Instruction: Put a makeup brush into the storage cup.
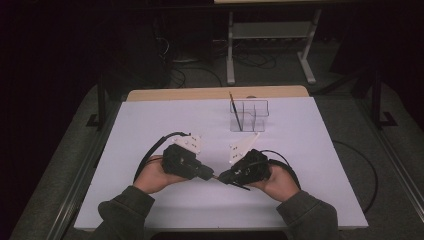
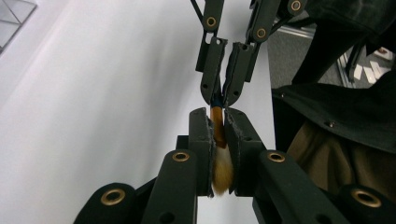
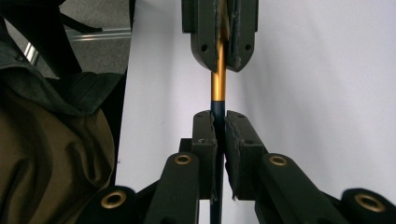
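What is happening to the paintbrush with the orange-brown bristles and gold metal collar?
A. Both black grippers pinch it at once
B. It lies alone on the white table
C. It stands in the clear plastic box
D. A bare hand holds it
A. The left gripper is shut on the paintbrush with the orange-brown bristles and gold metal collar at its bristle end, while the right gripper clamps its dark blue handle.

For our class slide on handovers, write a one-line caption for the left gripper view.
Left tool clamps the paintbrush at its bristle end while the right tool grips its handle.
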The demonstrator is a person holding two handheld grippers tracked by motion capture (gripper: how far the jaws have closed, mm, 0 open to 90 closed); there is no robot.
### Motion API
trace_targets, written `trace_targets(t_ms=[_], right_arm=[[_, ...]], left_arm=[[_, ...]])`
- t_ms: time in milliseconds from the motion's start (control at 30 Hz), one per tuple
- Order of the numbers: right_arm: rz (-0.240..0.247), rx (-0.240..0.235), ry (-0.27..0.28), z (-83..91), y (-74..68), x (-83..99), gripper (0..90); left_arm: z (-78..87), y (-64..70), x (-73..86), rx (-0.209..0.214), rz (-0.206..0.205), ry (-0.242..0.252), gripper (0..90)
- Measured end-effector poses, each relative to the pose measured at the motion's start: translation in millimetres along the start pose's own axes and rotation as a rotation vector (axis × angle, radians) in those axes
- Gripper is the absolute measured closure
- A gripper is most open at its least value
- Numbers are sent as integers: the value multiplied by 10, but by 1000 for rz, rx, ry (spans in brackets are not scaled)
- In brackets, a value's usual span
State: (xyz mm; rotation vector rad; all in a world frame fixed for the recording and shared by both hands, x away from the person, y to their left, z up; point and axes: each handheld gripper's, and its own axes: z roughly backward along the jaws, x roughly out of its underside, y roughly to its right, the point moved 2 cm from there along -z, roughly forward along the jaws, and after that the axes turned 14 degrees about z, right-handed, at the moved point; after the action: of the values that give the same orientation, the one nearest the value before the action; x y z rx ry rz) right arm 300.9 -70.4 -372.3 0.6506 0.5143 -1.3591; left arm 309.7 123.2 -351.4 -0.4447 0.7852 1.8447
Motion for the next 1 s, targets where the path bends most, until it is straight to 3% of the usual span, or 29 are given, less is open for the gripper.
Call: trace_targets(t_ms=[133, 500, 833, 1000], right_arm=[[-12, 11, -12, 50, 30, 26, 737], [-5, -39, -43, 100, 73, -98, 686], [-20, -71, -64, 51, 150, -191, 715], [-8, -94, -88, -16, 160, -217, 786]], left_arm=[[41, 32, -43, -11, -23, -17, 817], [151, 95, -171, -57, -60, -46, 818], [122, 117, -233, -69, -71, -77, 818], [98, 121, -250, -77, -88, -96, 817]])
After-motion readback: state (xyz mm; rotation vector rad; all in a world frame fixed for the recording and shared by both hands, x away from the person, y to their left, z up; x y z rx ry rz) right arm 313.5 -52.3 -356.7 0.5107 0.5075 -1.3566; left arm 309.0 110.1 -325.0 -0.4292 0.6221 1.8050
